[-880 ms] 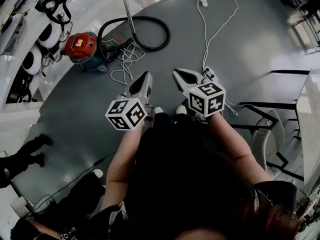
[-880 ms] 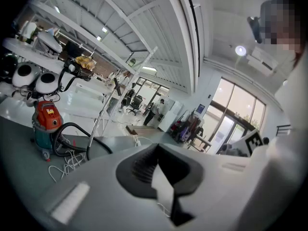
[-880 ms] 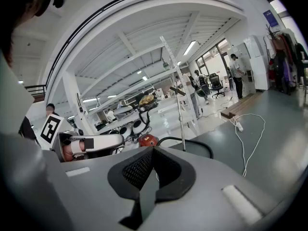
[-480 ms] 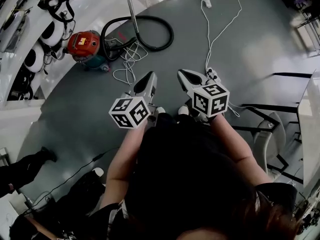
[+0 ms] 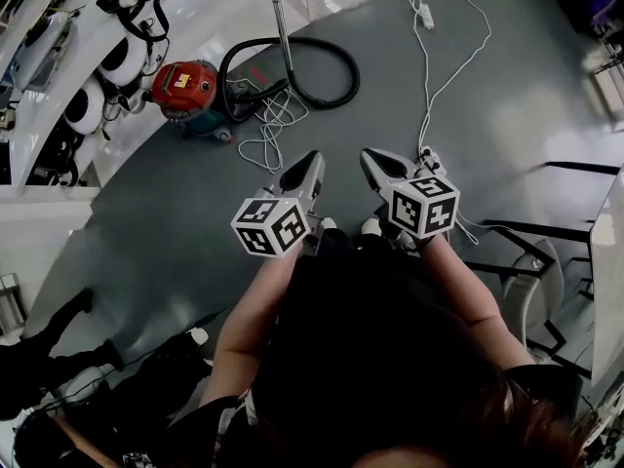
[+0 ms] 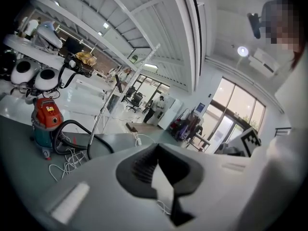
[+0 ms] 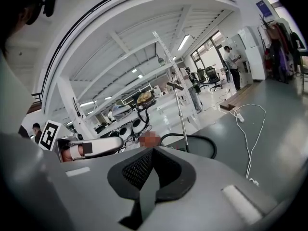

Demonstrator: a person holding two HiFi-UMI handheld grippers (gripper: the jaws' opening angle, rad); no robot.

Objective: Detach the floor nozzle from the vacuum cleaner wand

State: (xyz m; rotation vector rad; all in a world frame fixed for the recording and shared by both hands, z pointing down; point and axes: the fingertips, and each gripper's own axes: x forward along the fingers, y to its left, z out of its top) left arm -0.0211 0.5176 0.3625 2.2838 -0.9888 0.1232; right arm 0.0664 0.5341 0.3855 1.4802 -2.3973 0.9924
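Your left gripper (image 5: 310, 164) and right gripper (image 5: 375, 161), each grey-bodied and carrying a black-and-white marker cube, are held out side by side above the grey floor (image 5: 175, 222). Both sets of jaws are pressed together with nothing between them. Beyond them lies a loose tangle of thin white cord (image 5: 265, 125), then the red-topped canister vacuum cleaner (image 5: 183, 84) with its ribbed black hose (image 5: 336, 86) looped on the floor. The slim silver metal wand (image 5: 281, 18) rises from inside that loop, well apart from both grippers. The floor nozzle cannot be made out in any view; it should be at one end of the wand, though the pictures do not show which. To the right, a long white cable trails to a white power strip (image 5: 424, 16) farther off. The step in hand looks like the approach, with the detaching not yet begun. To do it well, step round the cord, not over it, and close in until the wand's joint is plainly in both gripper views. Spread the jaws before reaching. Then steady the wand with one gripper just beside the joint and take the nozzle's neck with the other, pulling along the wand's line, not sideways.
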